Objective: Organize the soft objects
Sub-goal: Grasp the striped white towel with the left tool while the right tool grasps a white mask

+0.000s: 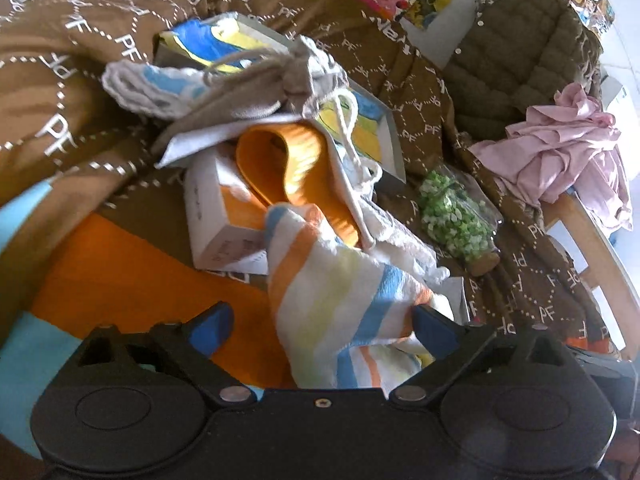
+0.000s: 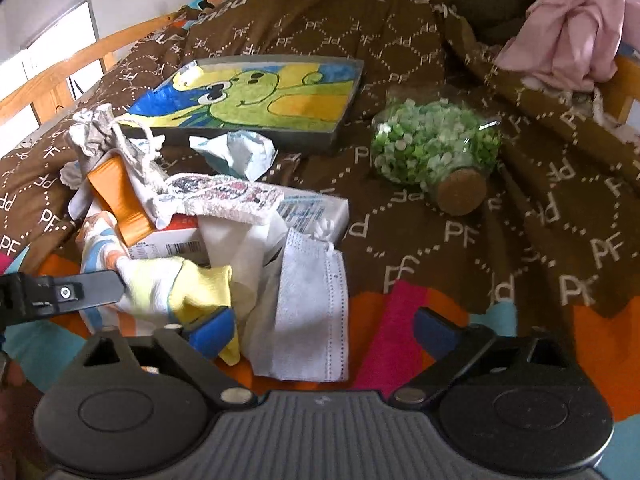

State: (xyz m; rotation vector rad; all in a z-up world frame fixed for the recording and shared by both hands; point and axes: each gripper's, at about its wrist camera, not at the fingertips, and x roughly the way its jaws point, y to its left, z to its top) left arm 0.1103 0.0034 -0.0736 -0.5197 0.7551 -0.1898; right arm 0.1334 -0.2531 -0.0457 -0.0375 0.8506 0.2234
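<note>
1. My left hand-held gripper (image 1: 322, 326) sits at the bottom of the left wrist view with its blue-padded jaws spread wide. The striped cloth in white, orange, blue and pale yellow (image 1: 340, 300) lies between them, brushing the right pad, but I see no pinch on it.
2. My right hand-held gripper (image 2: 324, 330) is likewise wide open at the bottom of the right wrist view. A white pleated face mask (image 2: 308, 312) lies in the gap between its pads, unclamped.
3. In the right wrist view the striped cloth shows at lower left, with the other gripper's black finger reaching in from the left edge against it.
4. The pile of soft things sits on a bed covered by a brown quilt with white dotted "PF" lettering (image 2: 460, 236), at centre-left of both views.
5. Crowding the cloth: a white and orange cardboard box (image 1: 218, 216), an orange curved band (image 1: 296, 160) and a grey drawstring pouch with white cords (image 1: 280, 80) draped over them.
6. Behind the pile lies a grey-framed painting of a green cartoon creature (image 2: 256, 96), with a crumpled white and pale-blue tissue (image 2: 240, 152) just in front of it.
7. Right of centre a clear glass bottle full of green and white bits, corked (image 2: 432, 148), lies on its side, well apart from the pile.
8. A rumpled pink garment (image 2: 572, 28) fills the upper right corner, and an olive quilted jacket (image 1: 516, 52) lies beside it in the left wrist view.
</note>
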